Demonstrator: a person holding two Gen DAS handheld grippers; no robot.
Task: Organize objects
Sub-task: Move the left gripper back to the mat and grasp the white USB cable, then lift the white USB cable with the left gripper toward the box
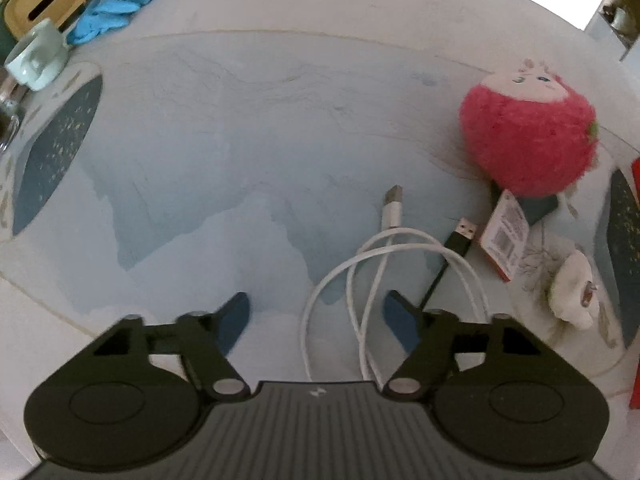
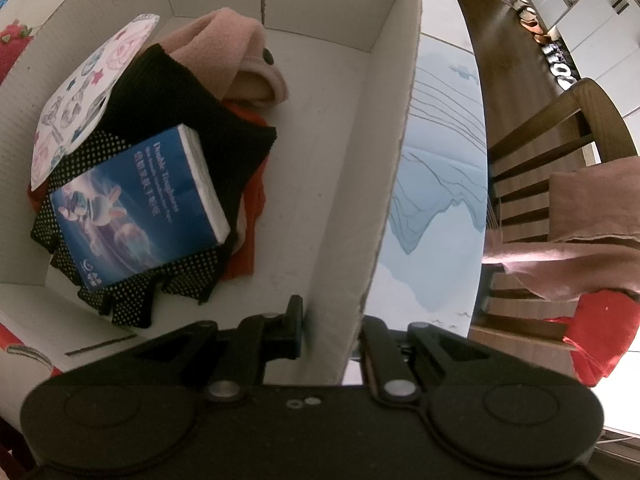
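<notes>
From my left wrist, my left claw (image 1: 316, 320) stood spread above the counter (image 1: 248, 128), the white cable (image 1: 384, 264) looped between its fingers, untouched. Its plug (image 1: 392, 206) pointed far; the loop ran near-to-far. I judged it best to close on the doubled strands, not the plug. A black cable (image 1: 456, 244) lay just right.

From my right wrist, my right claw (image 2: 332, 320) was pinching the box (image 2: 384, 184) wall, steadying it at my right.
</notes>
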